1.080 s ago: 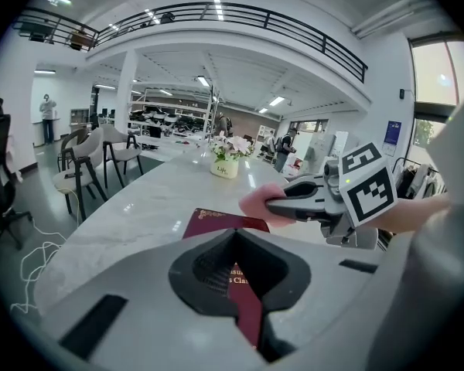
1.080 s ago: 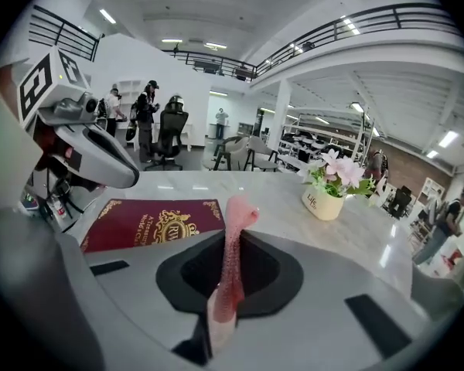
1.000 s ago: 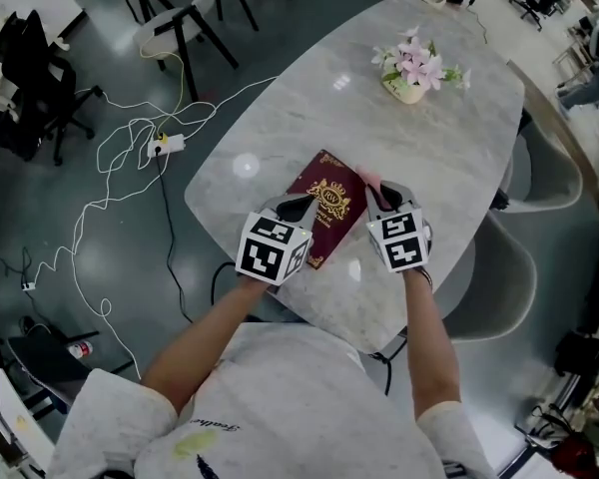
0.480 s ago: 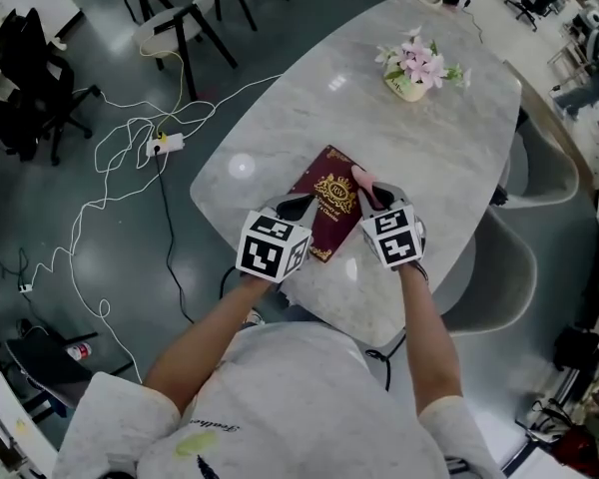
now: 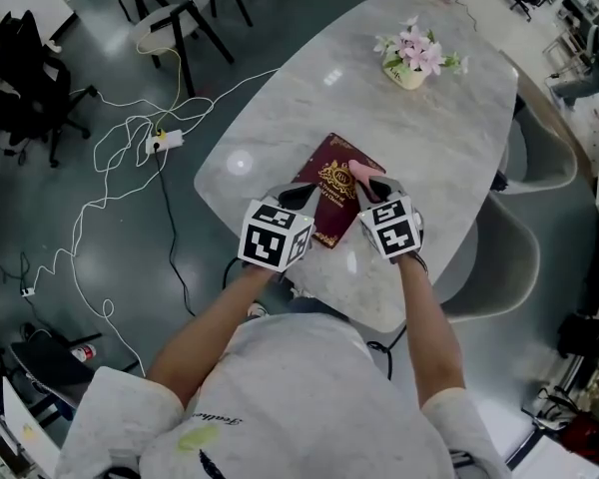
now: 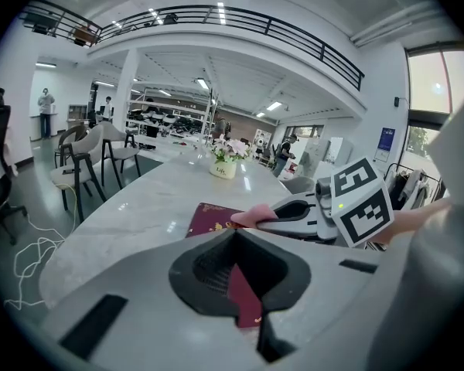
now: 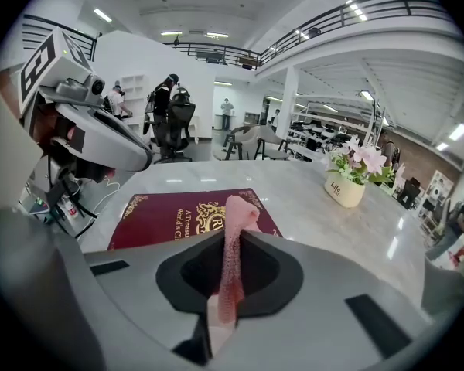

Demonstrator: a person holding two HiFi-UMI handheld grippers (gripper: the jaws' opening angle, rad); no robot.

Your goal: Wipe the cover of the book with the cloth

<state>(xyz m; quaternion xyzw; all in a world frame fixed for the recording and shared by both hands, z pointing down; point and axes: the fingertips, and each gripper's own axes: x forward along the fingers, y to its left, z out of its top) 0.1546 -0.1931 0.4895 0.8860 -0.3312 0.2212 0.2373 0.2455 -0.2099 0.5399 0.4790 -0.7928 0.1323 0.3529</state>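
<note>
The maroon book [image 5: 331,193] lies flat near the near edge of the marble tabletop [image 5: 309,98]. The left gripper [image 5: 298,198] has its jaws closed on the book's near-left edge. The right gripper [image 5: 375,188] pinches the pink cloth [image 5: 358,172] between its jaws, and the cloth's free end hangs over the cover's right part.

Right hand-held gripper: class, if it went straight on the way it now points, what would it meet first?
Probably the maroon book: the right hand-held gripper, shut on the pink cloth, points low across its cover, cloth tip leading. Depth is unclear.
</note>
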